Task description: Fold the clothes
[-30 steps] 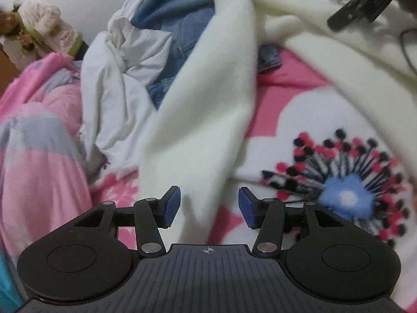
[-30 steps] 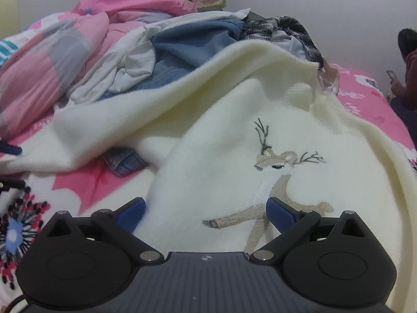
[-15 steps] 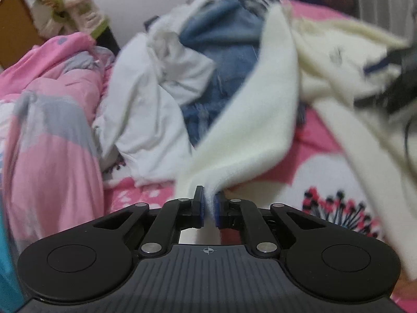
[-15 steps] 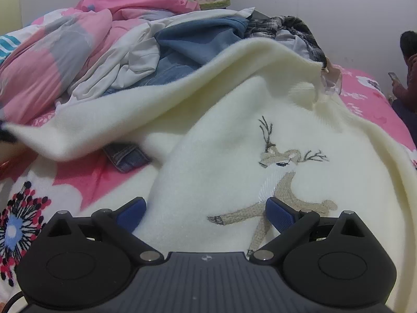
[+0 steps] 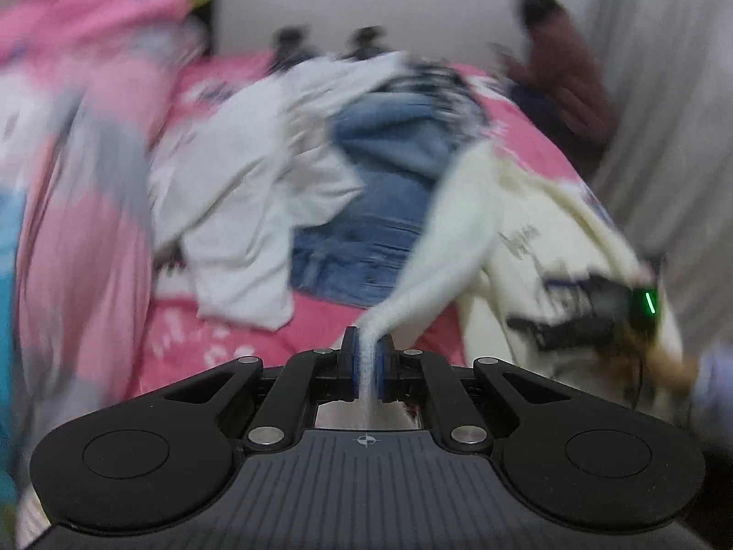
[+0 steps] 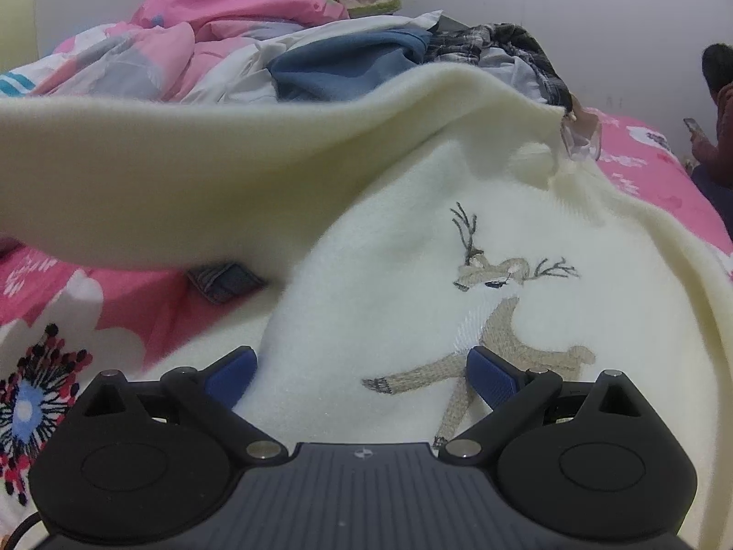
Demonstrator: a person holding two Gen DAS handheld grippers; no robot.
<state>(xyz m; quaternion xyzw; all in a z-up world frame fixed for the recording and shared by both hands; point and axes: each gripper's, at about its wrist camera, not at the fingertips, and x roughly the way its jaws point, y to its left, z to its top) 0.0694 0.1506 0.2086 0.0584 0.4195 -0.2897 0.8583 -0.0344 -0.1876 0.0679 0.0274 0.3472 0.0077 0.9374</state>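
Pinching cream sweater's sleeve [image 5: 440,247], left claw [image 5: 365,369] closed.

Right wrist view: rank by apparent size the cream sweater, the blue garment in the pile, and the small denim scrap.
1. cream sweater, fills most of the frame, though nearest the camera
2. blue garment
3. denim scrap

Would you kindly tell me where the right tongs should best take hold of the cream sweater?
Probably its near hem, just below the deer, coming in low from the front. The sweater lies flat there, and the open right tongs already straddle that edge. The left tongs grip the sleeve, lifted off the bed.
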